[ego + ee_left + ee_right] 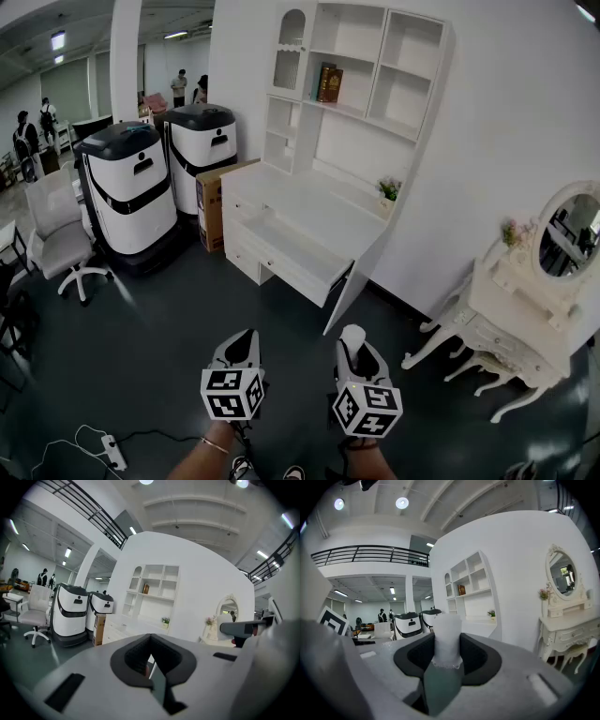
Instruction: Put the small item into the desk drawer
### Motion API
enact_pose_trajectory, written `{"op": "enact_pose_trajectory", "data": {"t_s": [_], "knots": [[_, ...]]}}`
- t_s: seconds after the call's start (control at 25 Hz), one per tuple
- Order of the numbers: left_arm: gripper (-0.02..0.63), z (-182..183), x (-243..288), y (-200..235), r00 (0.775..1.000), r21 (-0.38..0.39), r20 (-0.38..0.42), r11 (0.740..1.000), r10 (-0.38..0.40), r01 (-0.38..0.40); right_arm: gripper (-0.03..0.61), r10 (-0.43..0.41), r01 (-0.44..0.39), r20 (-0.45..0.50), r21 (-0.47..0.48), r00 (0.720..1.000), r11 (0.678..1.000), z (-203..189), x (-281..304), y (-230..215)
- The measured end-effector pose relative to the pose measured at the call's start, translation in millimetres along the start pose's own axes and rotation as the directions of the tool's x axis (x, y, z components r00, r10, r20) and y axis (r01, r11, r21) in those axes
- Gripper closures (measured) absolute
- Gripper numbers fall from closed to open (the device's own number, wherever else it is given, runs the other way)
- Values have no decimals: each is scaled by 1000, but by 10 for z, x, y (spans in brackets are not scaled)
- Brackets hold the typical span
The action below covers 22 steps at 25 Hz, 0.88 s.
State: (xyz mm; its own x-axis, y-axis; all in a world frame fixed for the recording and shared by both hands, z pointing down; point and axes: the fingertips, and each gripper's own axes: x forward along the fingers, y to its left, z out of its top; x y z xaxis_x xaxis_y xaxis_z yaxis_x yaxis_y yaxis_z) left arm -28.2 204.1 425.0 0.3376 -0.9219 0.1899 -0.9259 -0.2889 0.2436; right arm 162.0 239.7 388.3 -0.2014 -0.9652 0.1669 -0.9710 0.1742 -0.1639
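Head view first: desk [309, 202] well ahead across the floor, drawer [281, 268] already pulled out below the desktop's front edge. Left gripper [246, 341] and right gripper [354, 347] low in frame, side by side, well apart from that drawer.

Left gripper view: jaws pinched together, nothing between.

Right gripper view: jaws spread fairly wide and clamped on the small item [447, 639], a white frosted thing with a lacy hem, poking up past the tips. Looks light and squashy, maybe a bit slick, so probably best held gently round the middle, as now.
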Motion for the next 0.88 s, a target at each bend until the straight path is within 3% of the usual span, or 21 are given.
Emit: {"op": "enact_pose_trajectory", "data": {"t_s": [0.4,0.88], "knots": [[617,73,51,212,1000,-2,1,1000,-11,11,416,53,-54,17,41,998,998,11,168,253],[617,157,95,973,1000,-28,-4,1000,-8,8,416,-12,12,2,68,1000,998,-127,470,652]]}}
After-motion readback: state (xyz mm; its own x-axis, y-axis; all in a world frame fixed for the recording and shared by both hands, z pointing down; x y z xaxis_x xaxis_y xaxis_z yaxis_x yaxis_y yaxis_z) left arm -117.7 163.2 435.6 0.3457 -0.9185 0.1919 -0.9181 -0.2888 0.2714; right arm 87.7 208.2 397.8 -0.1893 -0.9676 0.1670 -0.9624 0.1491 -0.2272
